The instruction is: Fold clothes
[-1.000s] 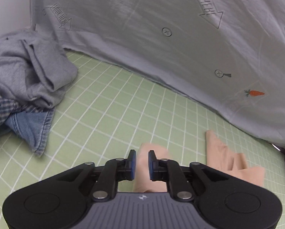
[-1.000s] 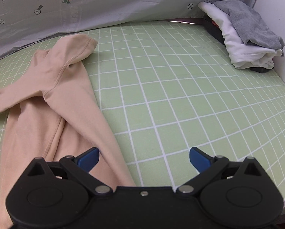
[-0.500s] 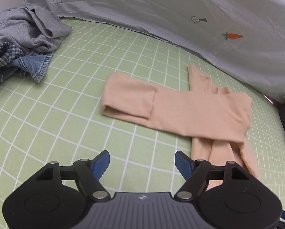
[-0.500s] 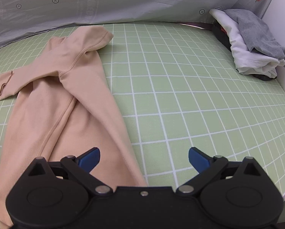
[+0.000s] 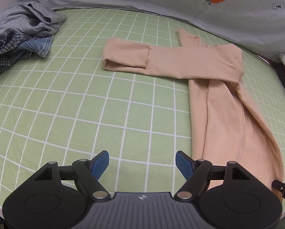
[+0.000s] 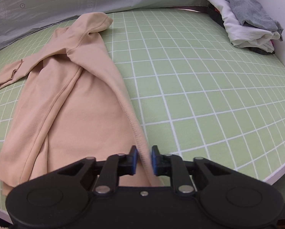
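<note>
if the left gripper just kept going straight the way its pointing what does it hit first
Most likely the bare green grid mat. The left gripper is open and empty; the peach garment lies off to its right, though depth is hard to judge.

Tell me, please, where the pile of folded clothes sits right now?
In the right wrist view, the pile of folded clothes sits at the far right of the green checked sheet, against the white wall.

Even, soft light falls from above on the green checked surface [image 5: 85, 99], bright without glare. Shadows are faint: a thin dark rim lies under the peach garment [image 5: 215, 99], and a dim patch sits just ahead of the left hand-held gripper [image 5: 142, 162]. Both fisheye views bow the grid lines outward from the garment and end in black corners. Focus is sharp, save a slight smear on the hem between the right hand-held gripper [image 6: 144, 159] pads.
</note>
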Demonstrator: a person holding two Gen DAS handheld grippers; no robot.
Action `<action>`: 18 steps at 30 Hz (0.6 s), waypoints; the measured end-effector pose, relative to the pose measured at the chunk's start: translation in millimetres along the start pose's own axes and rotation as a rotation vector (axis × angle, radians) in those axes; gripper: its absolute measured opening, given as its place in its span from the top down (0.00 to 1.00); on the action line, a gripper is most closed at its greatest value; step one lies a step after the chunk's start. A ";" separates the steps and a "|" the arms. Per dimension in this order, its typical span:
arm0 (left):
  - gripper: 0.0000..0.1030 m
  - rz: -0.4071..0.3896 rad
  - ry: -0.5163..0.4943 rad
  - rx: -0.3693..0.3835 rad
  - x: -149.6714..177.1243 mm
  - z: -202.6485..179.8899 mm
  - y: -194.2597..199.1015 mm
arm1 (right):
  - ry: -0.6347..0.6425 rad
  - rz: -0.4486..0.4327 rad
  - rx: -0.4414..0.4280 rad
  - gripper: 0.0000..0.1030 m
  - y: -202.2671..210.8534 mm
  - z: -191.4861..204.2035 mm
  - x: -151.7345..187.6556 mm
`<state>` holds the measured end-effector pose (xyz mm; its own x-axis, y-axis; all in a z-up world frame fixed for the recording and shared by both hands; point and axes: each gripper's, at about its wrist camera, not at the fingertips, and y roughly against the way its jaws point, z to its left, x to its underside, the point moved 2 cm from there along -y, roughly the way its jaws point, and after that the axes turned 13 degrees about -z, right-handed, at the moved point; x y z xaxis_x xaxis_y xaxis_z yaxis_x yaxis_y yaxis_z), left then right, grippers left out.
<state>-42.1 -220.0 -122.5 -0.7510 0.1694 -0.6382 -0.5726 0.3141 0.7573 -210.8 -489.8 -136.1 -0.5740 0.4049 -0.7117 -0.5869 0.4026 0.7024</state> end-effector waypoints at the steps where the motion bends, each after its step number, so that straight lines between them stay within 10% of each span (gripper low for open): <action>1: 0.25 0.003 -0.006 0.003 1.8 -0.9 1.2 | -0.004 -0.012 -0.011 0.96 4.1 0.8 0.6; 18: 0.25 0.052 -0.065 -0.016 31.4 9.1 17.0 | -0.065 0.032 -0.348 0.95 11.7 76.8 0.6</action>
<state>-72.5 -200.9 -130.9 -0.7572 0.2459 -0.6052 -0.5388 0.2887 0.7914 -174.2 -421.8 -127.8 -0.5641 0.4689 -0.6796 -0.7353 0.0892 0.6719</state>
